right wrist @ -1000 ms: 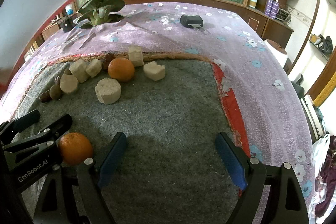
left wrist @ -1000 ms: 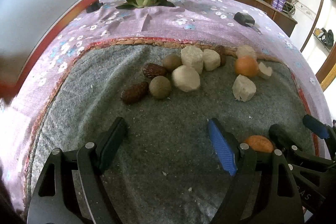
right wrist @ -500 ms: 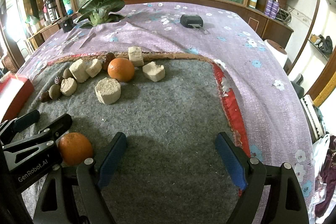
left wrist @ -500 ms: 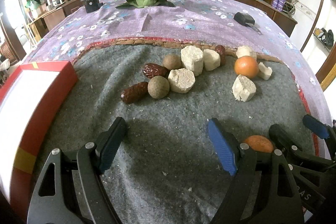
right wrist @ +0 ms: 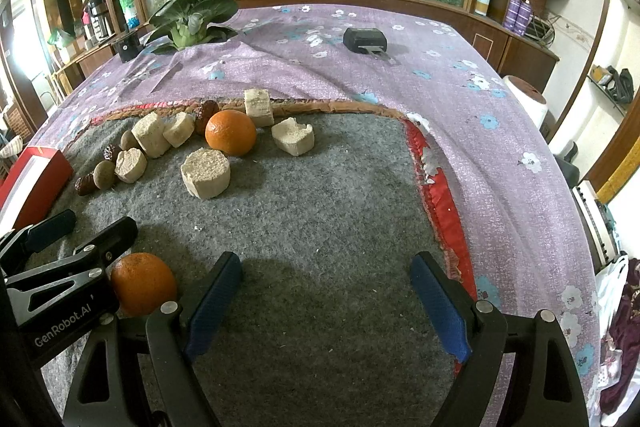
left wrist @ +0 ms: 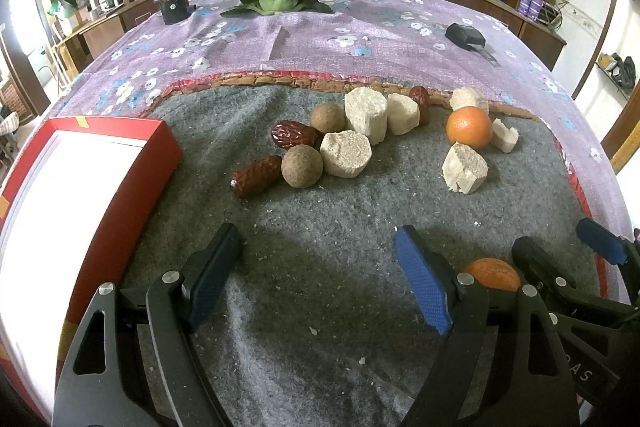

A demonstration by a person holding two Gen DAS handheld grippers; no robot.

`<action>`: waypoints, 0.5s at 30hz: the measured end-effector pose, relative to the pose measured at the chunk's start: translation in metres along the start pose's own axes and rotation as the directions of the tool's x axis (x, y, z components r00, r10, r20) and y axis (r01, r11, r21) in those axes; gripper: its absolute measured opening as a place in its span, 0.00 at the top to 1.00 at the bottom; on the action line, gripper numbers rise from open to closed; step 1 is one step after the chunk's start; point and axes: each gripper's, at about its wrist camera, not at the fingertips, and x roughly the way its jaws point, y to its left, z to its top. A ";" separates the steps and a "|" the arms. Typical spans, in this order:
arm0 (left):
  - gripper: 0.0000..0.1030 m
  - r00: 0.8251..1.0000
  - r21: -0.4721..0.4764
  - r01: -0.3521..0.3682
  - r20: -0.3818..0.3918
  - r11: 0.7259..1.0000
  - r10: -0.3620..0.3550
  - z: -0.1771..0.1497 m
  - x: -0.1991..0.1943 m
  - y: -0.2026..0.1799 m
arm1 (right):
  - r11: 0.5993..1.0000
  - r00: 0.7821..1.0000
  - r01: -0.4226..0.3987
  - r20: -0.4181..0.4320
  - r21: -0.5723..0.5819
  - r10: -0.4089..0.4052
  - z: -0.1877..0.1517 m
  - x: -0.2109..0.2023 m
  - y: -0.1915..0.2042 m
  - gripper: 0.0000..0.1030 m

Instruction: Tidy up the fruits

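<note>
Left wrist view: red box (left wrist: pixel 100 187) now resting at left; both grippers wide, empty.

A grey felt mat (left wrist: pixel 320 267) with a red and brown woven border lies on a purple tablecloth (left wrist: pixel 360 23) printed with white and blue flowers. The box (left wrist: pixel 120 179) is red outside, white inside. Two oranges (right wrist: pixel 231 132) are bright orange, the dates (left wrist: pixel 294 135) dark red-brown, the chunks (left wrist: pixel 346 154) pale cream. Gripper pads (left wrist: pixel 420 279) are blue.
</note>
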 end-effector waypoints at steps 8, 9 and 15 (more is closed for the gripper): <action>0.21 1.000 0.000 0.000 0.000 1.000 0.000 0.000 0.000 0.000 | 1.000 1.000 -0.002 0.000 0.002 0.002 0.000 0.000 0.000 0.16; 0.21 1.000 0.000 0.000 0.000 1.000 0.000 0.000 0.000 0.000 | 1.000 1.000 -0.001 0.000 0.001 0.001 0.000 0.000 0.000 0.16; 0.21 1.000 -0.001 0.001 0.000 1.000 -0.001 0.000 0.000 0.000 | 1.000 1.000 -0.003 0.000 0.002 0.003 0.000 0.000 0.000 0.16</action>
